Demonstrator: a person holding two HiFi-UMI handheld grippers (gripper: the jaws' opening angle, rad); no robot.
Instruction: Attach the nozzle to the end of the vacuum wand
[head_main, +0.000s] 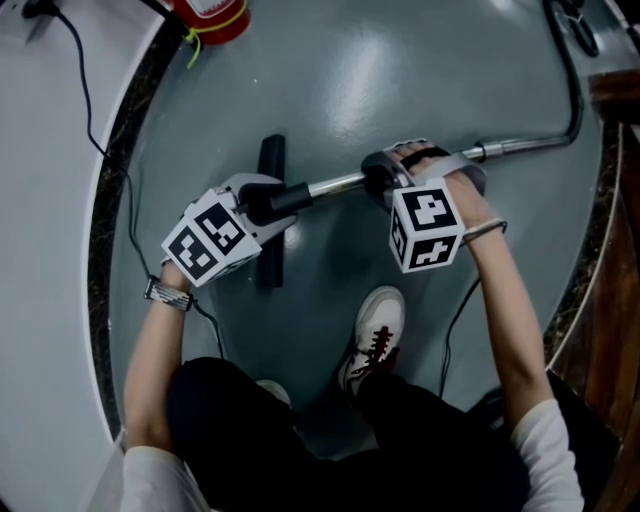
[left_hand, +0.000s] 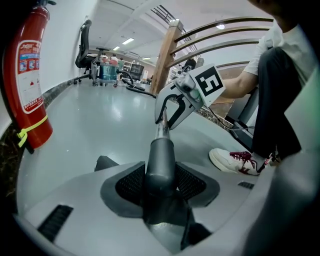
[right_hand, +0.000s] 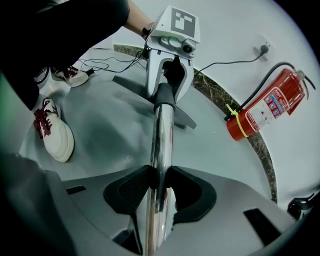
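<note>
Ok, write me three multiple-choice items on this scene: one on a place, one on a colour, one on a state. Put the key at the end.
1. Where is the nozzle's neck?
A. on a chair
B. between the left tongs
C. hung on the railing

2. What colour are the laces of the white shoe?
A. blue
B. yellow
C. dark red

3. How do the right tongs stand?
A. shut on the wand
B. wide open and empty
C. shut on a cable

Key:
1 B, the left gripper view shows the dark neck pinched between the pads.
2 C, the head view shows dark red laces on the shoe.
3 A, the right gripper view shows the pads pressing the chrome tube from both sides.
</note>
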